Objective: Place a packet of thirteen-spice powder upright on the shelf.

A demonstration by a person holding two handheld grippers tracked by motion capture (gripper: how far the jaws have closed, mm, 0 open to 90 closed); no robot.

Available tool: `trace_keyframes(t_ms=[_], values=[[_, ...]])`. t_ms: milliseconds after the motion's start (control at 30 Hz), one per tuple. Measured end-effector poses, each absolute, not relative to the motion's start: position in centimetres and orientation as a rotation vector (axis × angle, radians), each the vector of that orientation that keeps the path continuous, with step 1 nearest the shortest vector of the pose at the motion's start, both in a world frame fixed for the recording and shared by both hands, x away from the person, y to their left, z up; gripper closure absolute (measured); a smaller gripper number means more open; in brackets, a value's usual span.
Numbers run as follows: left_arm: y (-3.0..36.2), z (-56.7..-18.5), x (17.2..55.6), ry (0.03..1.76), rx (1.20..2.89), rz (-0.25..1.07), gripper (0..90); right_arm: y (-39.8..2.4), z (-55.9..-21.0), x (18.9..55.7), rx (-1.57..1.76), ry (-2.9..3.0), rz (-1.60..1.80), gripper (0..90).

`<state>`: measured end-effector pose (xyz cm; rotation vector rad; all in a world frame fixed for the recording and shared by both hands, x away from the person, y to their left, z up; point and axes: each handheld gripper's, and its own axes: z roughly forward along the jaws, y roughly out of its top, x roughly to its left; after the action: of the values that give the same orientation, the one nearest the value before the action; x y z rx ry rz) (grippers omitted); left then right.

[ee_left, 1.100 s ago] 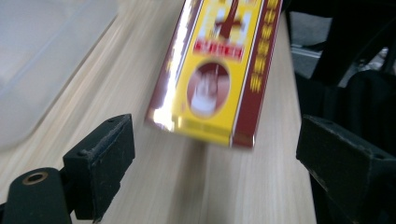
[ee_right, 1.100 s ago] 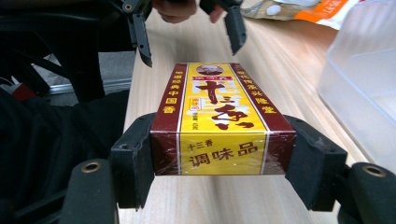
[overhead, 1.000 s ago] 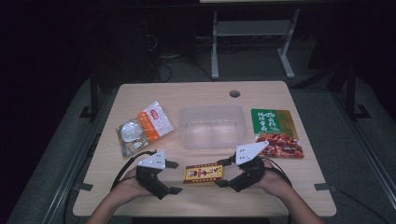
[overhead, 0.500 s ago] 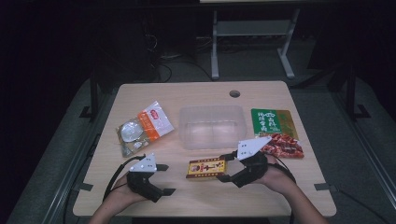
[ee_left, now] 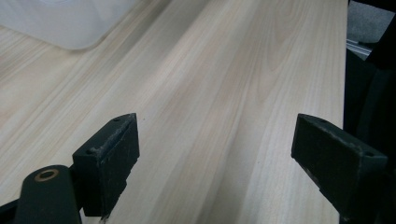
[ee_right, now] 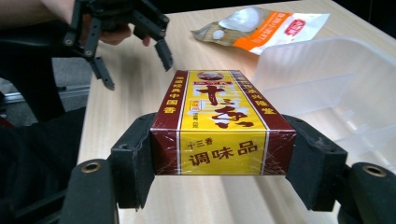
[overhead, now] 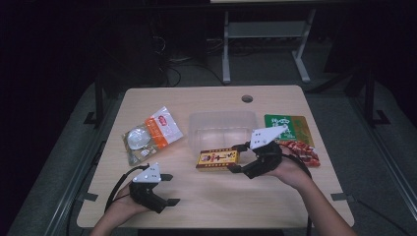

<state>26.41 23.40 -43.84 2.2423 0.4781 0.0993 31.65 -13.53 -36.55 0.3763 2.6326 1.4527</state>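
Note:
A yellow and dark red seasoning box [overhead: 217, 159] [ee_right: 219, 116] hangs a little above the table, just in front of the clear plastic tub [overhead: 222, 129] [ee_right: 327, 79]. My right gripper [overhead: 238, 157] [ee_right: 223, 154] is shut on the box's near end, one black pad on each long side. At the table's front left my left gripper [overhead: 170, 189] [ee_left: 215, 154] stands open over bare wood, nothing between its jaws. The left gripper [ee_right: 135, 56] also appears far off in the right gripper view.
An orange and clear food pouch [overhead: 150, 135] [ee_right: 261, 25] lies left of the tub. A green packet [overhead: 289, 129] and a red snack bag [overhead: 302, 150] lie at the right, partly behind my right hand. The wooden table [overhead: 206, 101] has a cable hole [overhead: 247, 98] at the back.
My right gripper has lifted the seasoning box off the table and carried it toward the tub. My left gripper has let go of the box and drawn back to the front left.

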Motion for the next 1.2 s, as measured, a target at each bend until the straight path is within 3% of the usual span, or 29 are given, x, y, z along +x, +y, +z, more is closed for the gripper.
trace_keyframes(t_ms=[1200], values=[[24.1, -44.4, 26.7, 0.508, 2.239, 0.102, 14.8, -9.9, -34.5, 40.5, 0.388, 2.596, 1.312, 32.0]])
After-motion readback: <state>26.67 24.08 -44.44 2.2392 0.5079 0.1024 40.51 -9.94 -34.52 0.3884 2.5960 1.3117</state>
